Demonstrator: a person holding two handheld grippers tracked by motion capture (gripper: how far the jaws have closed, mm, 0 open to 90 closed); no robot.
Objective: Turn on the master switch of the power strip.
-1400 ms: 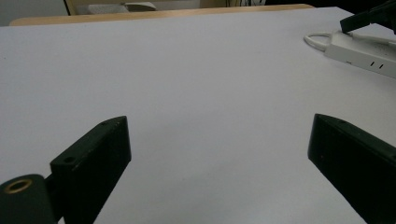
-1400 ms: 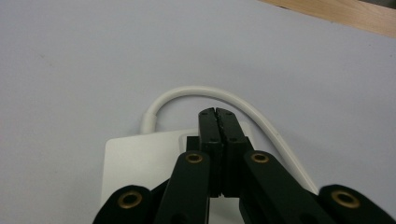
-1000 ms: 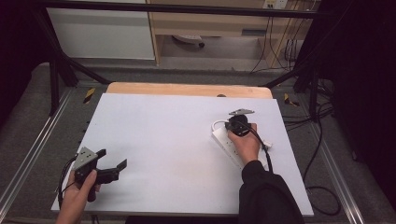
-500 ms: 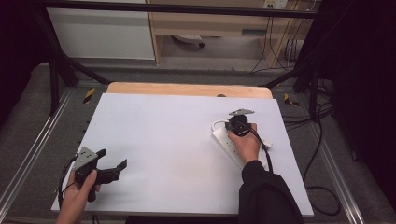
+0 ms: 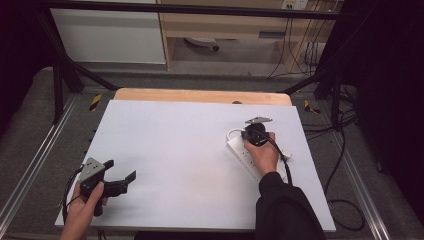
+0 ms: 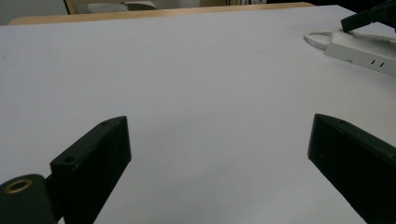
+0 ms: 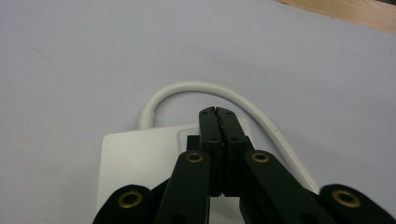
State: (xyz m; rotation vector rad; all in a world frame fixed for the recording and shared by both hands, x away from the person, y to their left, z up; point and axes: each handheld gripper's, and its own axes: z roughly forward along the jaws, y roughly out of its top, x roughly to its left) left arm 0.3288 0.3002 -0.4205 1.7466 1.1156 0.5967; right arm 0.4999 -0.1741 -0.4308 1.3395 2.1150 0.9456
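Right gripper (image 7: 218, 114) clenched, empty, tips over power strip (image 5: 243, 155) end; strip's long axis runs 10-to-4. Left gripper (image 5: 120, 176) released, strip at its 2 o'clock.

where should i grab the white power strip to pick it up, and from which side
Probably across the narrow width of the power strip, coming straight down from above. It lies flat on the white table, a long low bar, so its two long sides offer parallel faces for the fingers. Grip near the middle for balance, away from the end where the cable loops out. The right gripper, shut, is above that cable end.
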